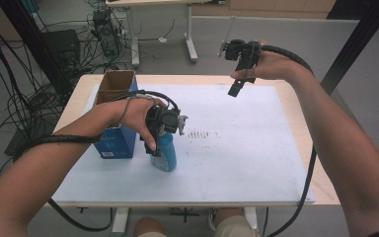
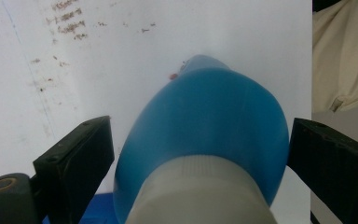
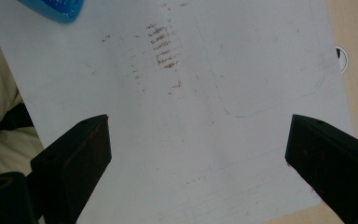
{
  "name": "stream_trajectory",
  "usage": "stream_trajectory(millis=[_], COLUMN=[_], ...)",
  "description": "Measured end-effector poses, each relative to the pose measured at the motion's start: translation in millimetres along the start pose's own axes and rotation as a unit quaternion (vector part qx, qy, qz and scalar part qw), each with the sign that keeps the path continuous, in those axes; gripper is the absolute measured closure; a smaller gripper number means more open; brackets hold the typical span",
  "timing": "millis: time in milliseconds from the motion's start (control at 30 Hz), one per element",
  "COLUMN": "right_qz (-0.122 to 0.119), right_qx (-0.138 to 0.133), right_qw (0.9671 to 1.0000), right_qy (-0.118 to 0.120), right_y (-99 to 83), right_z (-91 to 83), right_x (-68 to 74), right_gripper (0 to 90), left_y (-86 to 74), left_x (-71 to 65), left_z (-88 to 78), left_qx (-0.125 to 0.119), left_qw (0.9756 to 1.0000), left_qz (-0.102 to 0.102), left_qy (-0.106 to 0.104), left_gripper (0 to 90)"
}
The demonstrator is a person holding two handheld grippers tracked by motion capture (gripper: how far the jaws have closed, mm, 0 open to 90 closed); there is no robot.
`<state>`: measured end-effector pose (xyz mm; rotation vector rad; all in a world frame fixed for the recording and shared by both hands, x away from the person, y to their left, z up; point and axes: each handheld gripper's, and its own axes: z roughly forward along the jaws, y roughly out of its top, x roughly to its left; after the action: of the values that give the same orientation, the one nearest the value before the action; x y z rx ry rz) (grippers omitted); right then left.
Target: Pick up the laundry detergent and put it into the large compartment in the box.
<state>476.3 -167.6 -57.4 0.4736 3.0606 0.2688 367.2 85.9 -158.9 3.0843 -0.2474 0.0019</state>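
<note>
A blue bottle [image 1: 165, 152] with a white cap stands on the white mat [image 1: 242, 163], left of the middle. My left gripper [image 1: 161, 132] comes down over its top. In the left gripper view the bottle [image 2: 209, 116] sits between the two black jaws, which stand wide apart on either side of it, with a gap showing on the left. My right gripper [image 1: 239, 79] hangs in the air over the table's far edge. It is open, with bare mat between its jaws [image 3: 196, 154]. The bottle's base [image 3: 51, 9] shows at the top left of the right gripper view.
A blue box [image 1: 114, 123] with an open cardboard top stands just left of the bottle, close to my left hand. Brown smudges [image 1: 202, 134] mark the mat's middle. The wooden table [image 1: 296, 103] rims the mat. Cables and desk legs crowd the floor beyond.
</note>
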Motion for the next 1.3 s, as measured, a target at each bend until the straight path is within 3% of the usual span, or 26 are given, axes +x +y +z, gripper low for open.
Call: stream_trajectory(millis=[1300], right_qz=[-0.003], right_qx=[0.002], right_qw=[1.0], right_qy=[0.0], right_y=[5.8], right_z=[0.3], right_x=[1.3], right_gripper=[6.8], left_y=[-6.5], left_x=[-0.4], left_z=[-1.5], left_qx=[-0.011], left_qw=[0.9999], left_qz=[-0.003], left_qy=[-0.005], left_gripper=[8.7])
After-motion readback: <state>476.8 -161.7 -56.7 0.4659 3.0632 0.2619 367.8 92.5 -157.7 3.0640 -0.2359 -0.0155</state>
